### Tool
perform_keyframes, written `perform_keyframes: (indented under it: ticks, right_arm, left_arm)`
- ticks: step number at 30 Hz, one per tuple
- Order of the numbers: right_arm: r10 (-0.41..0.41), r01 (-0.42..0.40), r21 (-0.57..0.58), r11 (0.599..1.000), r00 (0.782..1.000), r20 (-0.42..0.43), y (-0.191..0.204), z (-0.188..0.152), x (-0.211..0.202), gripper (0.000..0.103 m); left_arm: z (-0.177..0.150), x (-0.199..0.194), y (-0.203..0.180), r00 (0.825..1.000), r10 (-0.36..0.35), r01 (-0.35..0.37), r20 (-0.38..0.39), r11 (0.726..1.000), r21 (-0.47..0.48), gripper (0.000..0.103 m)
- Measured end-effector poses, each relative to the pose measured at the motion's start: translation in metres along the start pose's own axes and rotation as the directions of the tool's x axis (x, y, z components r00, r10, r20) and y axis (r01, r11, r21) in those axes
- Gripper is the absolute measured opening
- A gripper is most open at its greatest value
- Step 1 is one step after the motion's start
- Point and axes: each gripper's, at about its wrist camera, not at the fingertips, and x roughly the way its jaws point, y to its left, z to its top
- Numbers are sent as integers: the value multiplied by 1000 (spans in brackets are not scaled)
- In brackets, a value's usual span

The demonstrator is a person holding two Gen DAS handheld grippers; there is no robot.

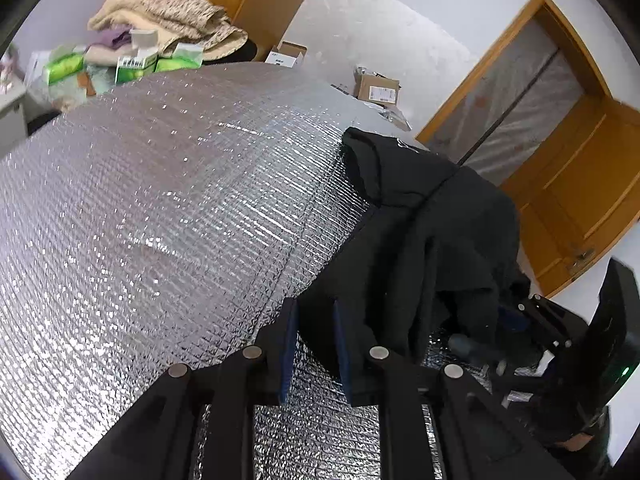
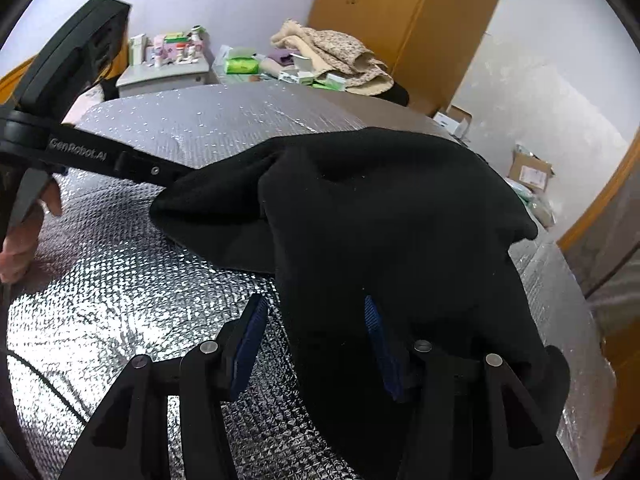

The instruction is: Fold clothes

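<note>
A black garment [image 1: 440, 240] lies bunched on the silver foil mat [image 1: 160, 200] that covers the bed. In the left wrist view my left gripper [image 1: 316, 344] stands open over the garment's near corner. That corner lies between the blue pads, and they do not press it. In the right wrist view the same garment [image 2: 380, 208] is heaped in the middle of the mat [image 2: 120, 300]. My right gripper [image 2: 316, 340] is open wide. Cloth drapes over its right finger and fills part of the gap, with bare foil beside the left pad [image 2: 252, 340]. A hand [image 2: 24, 240] holds the left tool at the left edge.
Beige blankets [image 1: 168, 20] and green packets [image 1: 64, 68] are piled past the mat's far end. A cardboard box [image 1: 378, 88] sits on the floor by the wall, near a wooden door [image 1: 560, 160]. A grey cabinet [image 2: 164, 74] with bottles and a wooden wardrobe [image 2: 380, 8] stand behind the bed.
</note>
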Motion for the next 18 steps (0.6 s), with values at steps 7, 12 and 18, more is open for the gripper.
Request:
perform_keyframes:
  ticks: [7, 12, 18]
  right_arm:
    - [5, -7, 99, 995, 1000, 27, -12, -3, -23, 8]
    - [19, -26, 125, 992, 998, 52, -13, -11, -66, 8]
    - [175, -171, 170, 971, 985, -9, -1, -39, -102, 8]
  left_arm:
    - [9, -13, 1, 999, 0, 1, 40, 1000, -13, 1]
    - [10, -61, 16, 989, 14, -6, 149, 998, -58, 1]
    - [2, -112, 37, 976, 43, -21, 214, 995, -102, 1]
